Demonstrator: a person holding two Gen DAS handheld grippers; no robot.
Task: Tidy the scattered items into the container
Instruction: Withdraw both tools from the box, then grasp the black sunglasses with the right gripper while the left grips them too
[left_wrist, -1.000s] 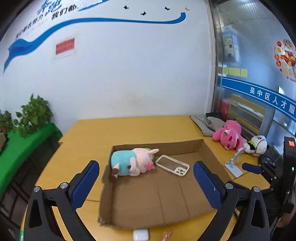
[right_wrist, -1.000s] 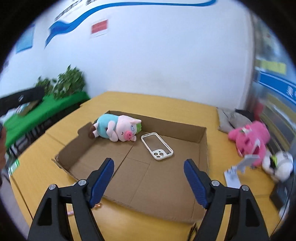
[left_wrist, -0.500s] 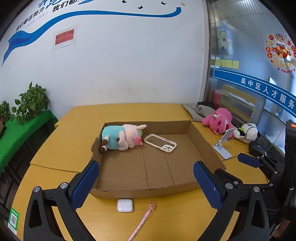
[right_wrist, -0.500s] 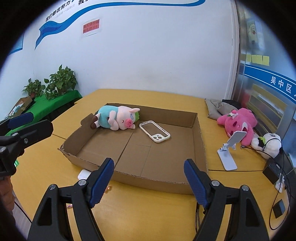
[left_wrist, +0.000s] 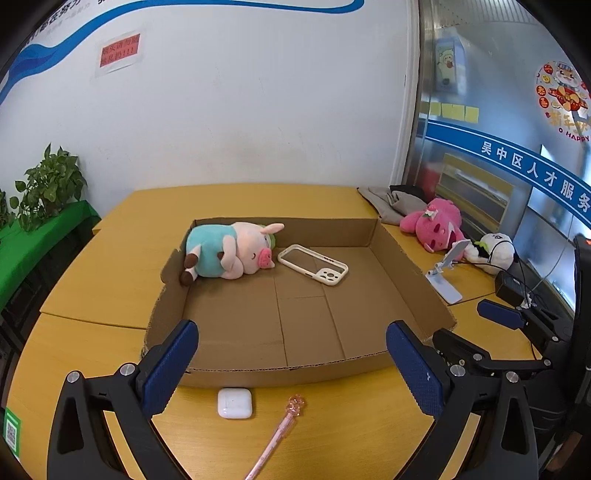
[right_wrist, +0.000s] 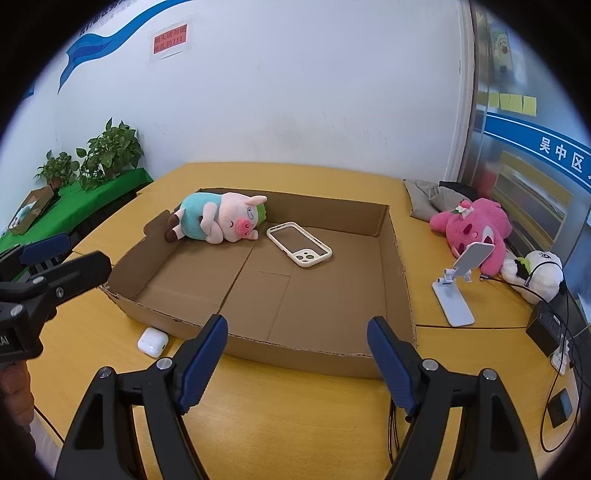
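We see a plain brown cardboard box (left_wrist: 406, 266) on a yellow table (left_wrist: 122, 266). Ahead of our left hand-held gripper (left_wrist: 291, 354), black with blue pads, lie a pink pig plush (left_wrist: 229, 253) in a teal shirt and a cream phone case (left_wrist: 313, 264). Nearer the pads lie a white earbud case (left_wrist: 235, 403) and a translucent pink pen (left_wrist: 279, 434). Off to the right sits a hot-pink plush (right_wrist: 472, 225).

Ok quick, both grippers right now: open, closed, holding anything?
Left gripper: open, empty, above the white earbud case.
Right gripper: open, empty, facing the cardboard box.
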